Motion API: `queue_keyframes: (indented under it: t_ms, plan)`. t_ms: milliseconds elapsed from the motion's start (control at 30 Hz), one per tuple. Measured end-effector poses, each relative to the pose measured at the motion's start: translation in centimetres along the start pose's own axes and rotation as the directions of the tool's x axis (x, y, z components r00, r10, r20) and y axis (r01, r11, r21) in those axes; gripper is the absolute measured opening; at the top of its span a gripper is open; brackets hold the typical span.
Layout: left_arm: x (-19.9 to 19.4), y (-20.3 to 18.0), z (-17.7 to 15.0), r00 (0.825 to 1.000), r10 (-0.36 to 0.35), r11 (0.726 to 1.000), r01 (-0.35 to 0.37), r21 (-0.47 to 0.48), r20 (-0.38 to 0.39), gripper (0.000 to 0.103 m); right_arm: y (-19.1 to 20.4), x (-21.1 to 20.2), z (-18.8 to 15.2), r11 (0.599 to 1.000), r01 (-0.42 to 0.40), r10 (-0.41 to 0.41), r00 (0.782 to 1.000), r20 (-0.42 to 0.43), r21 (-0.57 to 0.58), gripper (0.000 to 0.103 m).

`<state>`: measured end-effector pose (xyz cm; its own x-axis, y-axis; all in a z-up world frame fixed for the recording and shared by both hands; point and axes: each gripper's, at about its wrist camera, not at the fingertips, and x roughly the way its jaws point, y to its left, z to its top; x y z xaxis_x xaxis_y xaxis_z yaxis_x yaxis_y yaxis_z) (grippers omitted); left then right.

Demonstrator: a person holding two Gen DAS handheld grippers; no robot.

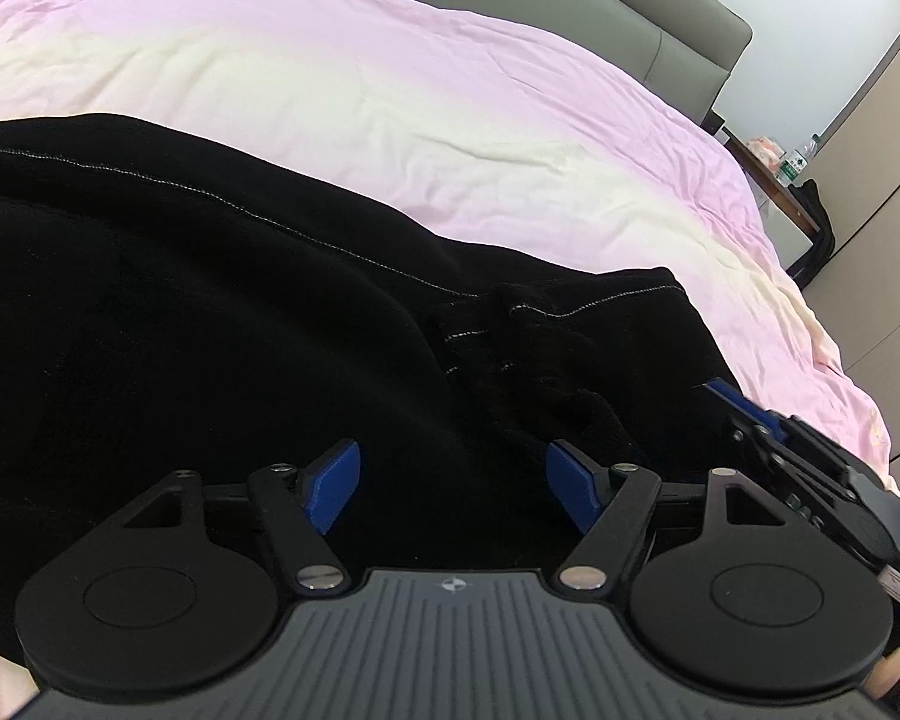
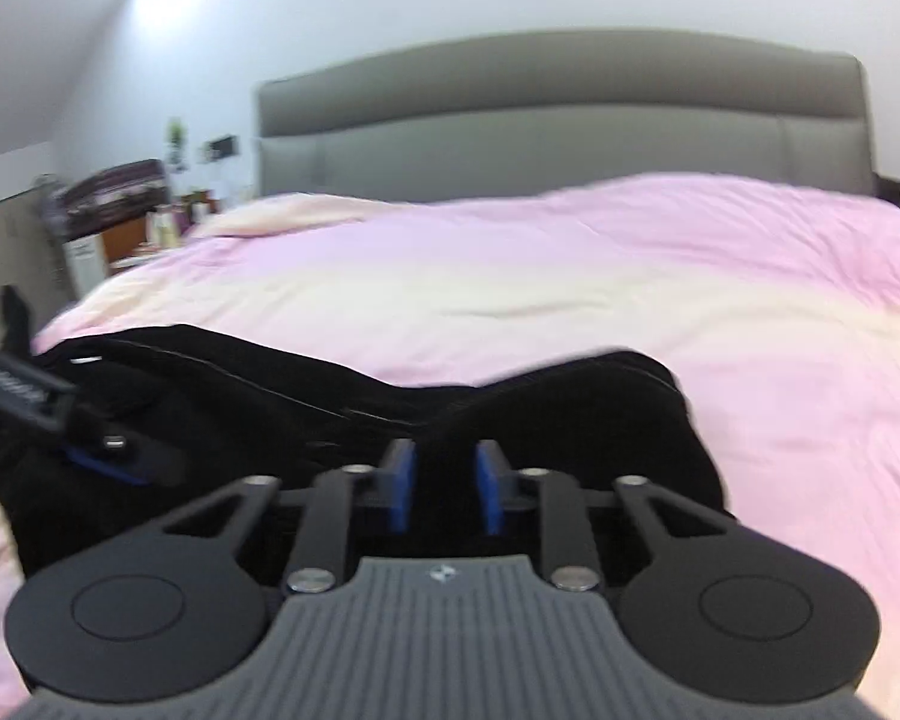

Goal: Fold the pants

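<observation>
Black pants [image 1: 210, 300] with pale stitching lie spread across a pink and cream bed cover [image 1: 390, 90]. My left gripper [image 1: 453, 480] hovers low over them, open, its blue pads wide apart with nothing pinched between them. To its right, the right gripper [image 1: 717, 390] reaches into the pants' near edge. In the right wrist view the pants [image 2: 570, 420] bunch up toward my right gripper [image 2: 445, 480], whose blue pads stand close together on a ridge of the black cloth. One of the left gripper's fingers [image 2: 144, 456] shows at the left, over the same cloth.
A grey padded headboard [image 2: 570, 120] stands at the far end of the bed. A cluttered shelf and stand [image 2: 120, 210] are beside the bed on one side, a nightstand with bottles [image 1: 780, 168] and a beige wardrobe [image 1: 888, 180] on the other.
</observation>
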<state>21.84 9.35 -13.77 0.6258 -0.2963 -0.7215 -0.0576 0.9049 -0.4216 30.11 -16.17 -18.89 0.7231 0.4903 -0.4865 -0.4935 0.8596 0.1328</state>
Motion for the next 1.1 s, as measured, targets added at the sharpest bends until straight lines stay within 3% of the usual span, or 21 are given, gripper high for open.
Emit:
queue_keyframes:
  t_ms: [67, 133, 200, 267, 433, 533, 633, 800, 900, 1000, 1100]
  plan:
    - [0.2, -0.1, -0.1, 1.0, -0.005, 1.0, 0.005, 0.002, -0.003, 0.085, 0.0, 1.5, -0.6, 1.0, -0.016, 0.014, 0.996, -0.091, -0.019, 0.016]
    - [0.4, -0.1, -0.2, 1.0, 0.001, 1.0, -0.001, -0.004, -0.01, 0.085, 1.3, 3.6, -2.2, 0.994, -0.061, 0.04, 0.976, -0.212, -0.094, 0.02]
    - [0.2, 0.2, -0.4, 1.0, 0.002, 1.0, -0.002, -0.024, -0.006, 0.085, 2.9, 3.9, -3.1, 0.974, -0.042, 0.0, 0.982, -0.186, -0.221, 0.02]
    - [-0.7, 0.8, -0.3, 1.0, -0.004, 0.999, 0.005, -0.043, 0.006, 0.085, 2.5, 3.7, -3.1, 0.981, -0.044, 0.01, 0.984, -0.178, -0.187, 0.019]
    - [-5.3, 3.6, 0.0, 0.995, 0.062, 0.997, -0.057, -0.06, 0.077, 0.085, 2.4, 1.1, -2.8, 0.983, -0.101, 0.102, 0.995, -0.004, -0.156, 0.02]
    - [-8.8, 6.8, -0.1, 0.984, 0.126, 0.987, -0.111, -0.119, 0.125, 0.087, 4.0, 3.2, -3.4, 0.971, -0.169, 0.152, 0.982, -0.112, -0.171, 0.022]
    - [-12.2, 10.2, -0.5, 0.968, 0.186, 0.968, -0.15, -0.203, 0.168, 0.088, 5.4, 3.2, -3.8, 0.955, -0.171, 0.148, 0.983, -0.11, -0.243, 0.026]
    - [-15.8, 15.5, -2.0, 0.933, 0.298, 0.894, -0.199, -0.402, 0.202, 0.091, 6.0, 1.2, -2.4, 0.974, -0.089, 0.095, 0.995, 0.019, -0.209, 0.027]
    - [-16.2, 18.8, -3.1, 0.937, 0.297, 0.834, -0.16, -0.528, 0.186, 0.091, 7.8, -0.4, -1.6, 0.982, -0.087, 0.097, 0.994, 0.057, -0.167, 0.03]
    - [-15.6, 21.5, -3.8, 0.941, 0.292, 0.781, -0.131, -0.61, 0.171, 0.091, 11.3, -0.6, -1.2, 0.98, -0.119, 0.126, 0.991, 0.034, -0.162, 0.032]
    - [-15.1, 23.9, -3.6, 0.942, 0.3, 0.753, -0.137, -0.644, 0.15, 0.091, 16.4, 1.4, -0.3, 0.967, -0.154, 0.156, 0.988, -0.007, -0.201, 0.032]
